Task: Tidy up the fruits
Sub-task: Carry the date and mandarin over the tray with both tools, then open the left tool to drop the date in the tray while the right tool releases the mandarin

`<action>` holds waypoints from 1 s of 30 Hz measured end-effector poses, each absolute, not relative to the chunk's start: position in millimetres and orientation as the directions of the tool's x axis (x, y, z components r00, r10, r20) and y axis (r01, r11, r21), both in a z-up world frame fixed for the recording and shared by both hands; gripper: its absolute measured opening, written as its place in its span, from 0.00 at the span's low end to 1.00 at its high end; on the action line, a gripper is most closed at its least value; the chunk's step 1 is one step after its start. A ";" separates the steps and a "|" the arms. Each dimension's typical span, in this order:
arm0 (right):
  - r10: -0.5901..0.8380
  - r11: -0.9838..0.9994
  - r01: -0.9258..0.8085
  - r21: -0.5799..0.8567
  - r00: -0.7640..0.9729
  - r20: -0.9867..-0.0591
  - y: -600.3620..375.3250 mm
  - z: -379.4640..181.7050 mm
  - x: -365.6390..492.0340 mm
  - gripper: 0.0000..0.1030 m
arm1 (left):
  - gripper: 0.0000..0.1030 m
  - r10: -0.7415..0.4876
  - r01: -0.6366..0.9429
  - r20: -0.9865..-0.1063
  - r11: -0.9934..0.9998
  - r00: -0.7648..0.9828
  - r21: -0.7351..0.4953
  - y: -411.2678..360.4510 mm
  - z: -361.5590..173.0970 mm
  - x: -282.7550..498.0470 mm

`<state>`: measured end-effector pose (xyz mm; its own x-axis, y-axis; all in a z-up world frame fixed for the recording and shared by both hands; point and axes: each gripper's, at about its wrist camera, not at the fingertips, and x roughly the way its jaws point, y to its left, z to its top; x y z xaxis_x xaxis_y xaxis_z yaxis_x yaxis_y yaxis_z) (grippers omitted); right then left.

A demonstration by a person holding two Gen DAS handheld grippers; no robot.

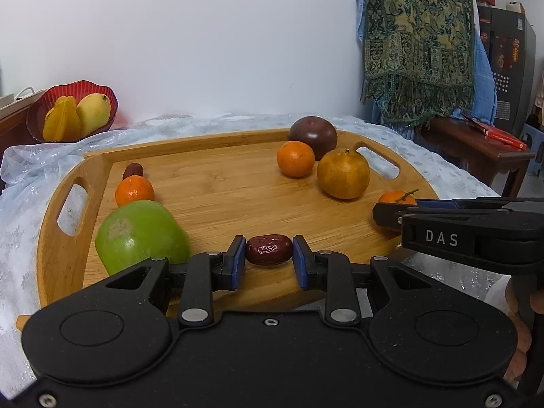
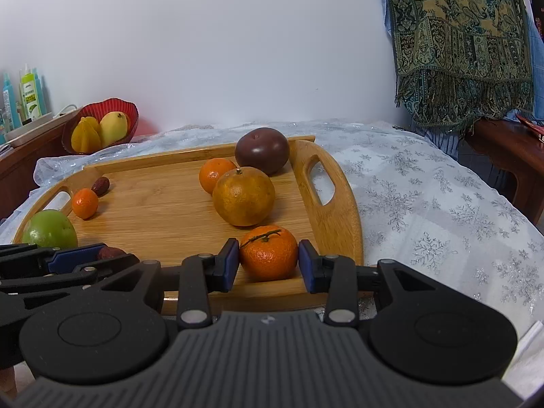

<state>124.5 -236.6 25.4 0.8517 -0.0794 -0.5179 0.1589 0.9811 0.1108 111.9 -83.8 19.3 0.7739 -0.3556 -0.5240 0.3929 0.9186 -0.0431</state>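
A wooden tray (image 1: 217, 187) (image 2: 163, 210) holds the fruit. My left gripper (image 1: 268, 255) is shut on a red date (image 1: 269, 250) at the tray's near edge, pads touching both ends. My right gripper (image 2: 269, 260) is shut on a stemmed mandarin (image 2: 269, 252) at the near right corner; it also shows in the left wrist view (image 1: 396, 199). On the tray lie a green fruit (image 1: 141, 236) (image 2: 50, 228), two small mandarins (image 1: 134, 190) (image 1: 295, 158), a second date (image 1: 133, 170), a large dull orange (image 1: 343, 174) (image 2: 243, 196) and a dark purple fruit (image 1: 313, 132) (image 2: 262, 150).
A red bowl (image 1: 73, 110) (image 2: 102, 125) with a mango and a starfruit sits at the far left beyond the tray. A white snowflake cloth (image 2: 425, 204) covers the table. A patterned shawl (image 1: 418, 40) hangs at the right above a dark wooden bench (image 1: 476, 146).
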 end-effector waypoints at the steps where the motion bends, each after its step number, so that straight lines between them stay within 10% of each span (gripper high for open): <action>1: -0.079 0.981 0.158 0.111 0.852 -0.518 -236.7 25.4 124.4 0.42 | 0.27 -0.355 0.392 -0.525 0.919 0.774 -0.043 -83.7 19.3 112.0; 30: -0.082 0.978 0.167 0.126 0.861 -0.503 -236.0 25.8 119.7 0.51 | 0.33 -0.337 0.356 -0.537 0.932 0.774 -0.072 -73.4 19.4 116.3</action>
